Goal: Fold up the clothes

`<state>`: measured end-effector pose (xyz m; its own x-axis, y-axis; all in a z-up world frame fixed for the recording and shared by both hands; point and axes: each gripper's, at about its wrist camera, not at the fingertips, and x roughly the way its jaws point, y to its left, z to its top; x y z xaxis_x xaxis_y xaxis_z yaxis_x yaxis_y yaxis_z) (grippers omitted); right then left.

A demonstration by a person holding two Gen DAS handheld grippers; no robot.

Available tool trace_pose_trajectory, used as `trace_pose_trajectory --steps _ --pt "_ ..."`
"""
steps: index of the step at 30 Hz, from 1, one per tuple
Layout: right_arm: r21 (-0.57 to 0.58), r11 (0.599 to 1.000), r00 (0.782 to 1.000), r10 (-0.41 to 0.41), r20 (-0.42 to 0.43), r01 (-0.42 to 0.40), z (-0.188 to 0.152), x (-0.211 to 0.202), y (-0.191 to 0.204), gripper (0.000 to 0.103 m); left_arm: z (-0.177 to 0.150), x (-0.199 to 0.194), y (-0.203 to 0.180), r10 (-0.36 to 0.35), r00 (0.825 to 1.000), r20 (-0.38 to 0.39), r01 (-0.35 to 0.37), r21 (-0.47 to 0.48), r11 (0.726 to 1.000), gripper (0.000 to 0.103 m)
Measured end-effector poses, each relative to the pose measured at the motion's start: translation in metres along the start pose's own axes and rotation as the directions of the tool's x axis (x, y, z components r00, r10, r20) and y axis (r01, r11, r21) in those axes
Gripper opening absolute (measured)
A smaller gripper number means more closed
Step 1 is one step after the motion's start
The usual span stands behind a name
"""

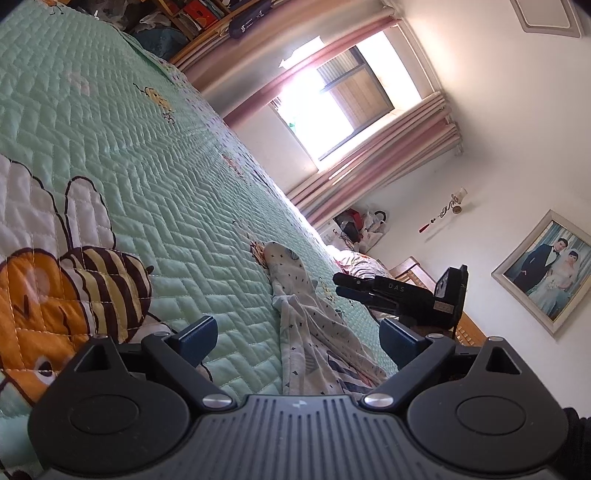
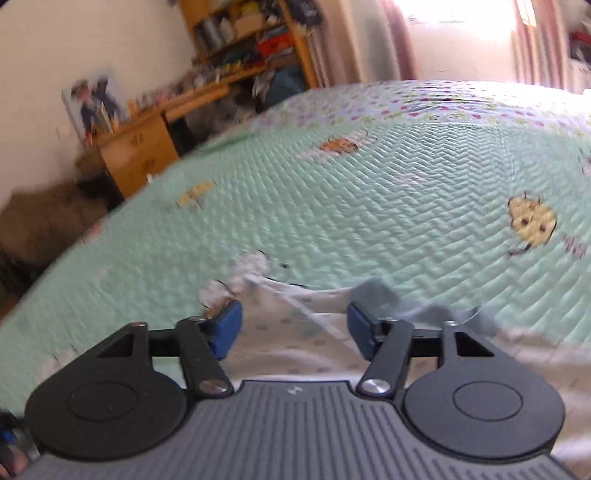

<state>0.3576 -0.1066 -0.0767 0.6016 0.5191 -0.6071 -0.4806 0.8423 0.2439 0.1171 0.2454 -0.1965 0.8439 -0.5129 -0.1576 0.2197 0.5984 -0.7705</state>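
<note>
1. Garment (image 1: 314, 332) – pale printed cloth, lies rumpled on the green quilted bedspread (image 1: 155, 155), not yet folded flat.
2. Left gripper (image 1: 298, 336): fingers well apart, nothing between the pads; the cloth starts right under the gap and runs forward, drifting slightly off centre.
3. Long axis of the garment – roughly along the left tool's pointing line, narrow end (image 1: 280, 254) farthest ahead.
4. Right gripper (image 2: 294, 328): fingers apart, cloth visible below the gap but the pads do not press on it; view is blurred, so contact underneath is unclear.
5. From the right tool the garment (image 2: 295, 332) sits directly beneath and to its right side, edge just ahead of the fingertips.
6. In the left view the right tool (image 1: 399, 295) hovers beside the cloth's far half, so it is nearer the narrow end; the left one is nearer the close end.
7. Likely next: each takes its own end – judgement only.
8. Containers: none on the bed; shelves (image 2: 243, 33) behind are crammed, contents unreadable.
</note>
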Motion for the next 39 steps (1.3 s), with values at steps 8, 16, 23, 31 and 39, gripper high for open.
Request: trace_pose_trajectory --steps 8,16,23,31,39 --pt "-0.290 0.950 0.972 0.043 -0.230 -0.111 0.010 0.059 0.019 0.032 0.001 0.003 -0.002 -0.004 1.000 -0.010 0.004 0.007 1.000 0.098" --pt "-0.407 0.906 0.967 0.012 -0.253 -0.117 0.016 0.068 0.027 0.004 0.001 0.005 -0.002 -0.011 1.000 -0.018 0.011 0.009 1.000 0.099" --pt "-0.509 0.854 0.974 -0.009 -0.226 -0.110 0.040 0.072 0.043 0.003 0.000 0.007 -0.004 -0.003 1.000 -0.025 0.003 0.017 1.000 0.099" --pt "-0.440 0.898 0.981 -0.090 -0.169 0.007 0.045 0.060 0.022 0.017 0.001 0.007 -0.003 -0.008 1.000 -0.028 0.008 0.012 1.000 0.099" --pt "0.144 0.990 1.000 -0.010 0.022 0.007 0.003 -0.049 -0.067 0.047 0.001 0.009 -0.005 0.004 1.000 -0.030 -0.003 0.024 1.000 0.100"
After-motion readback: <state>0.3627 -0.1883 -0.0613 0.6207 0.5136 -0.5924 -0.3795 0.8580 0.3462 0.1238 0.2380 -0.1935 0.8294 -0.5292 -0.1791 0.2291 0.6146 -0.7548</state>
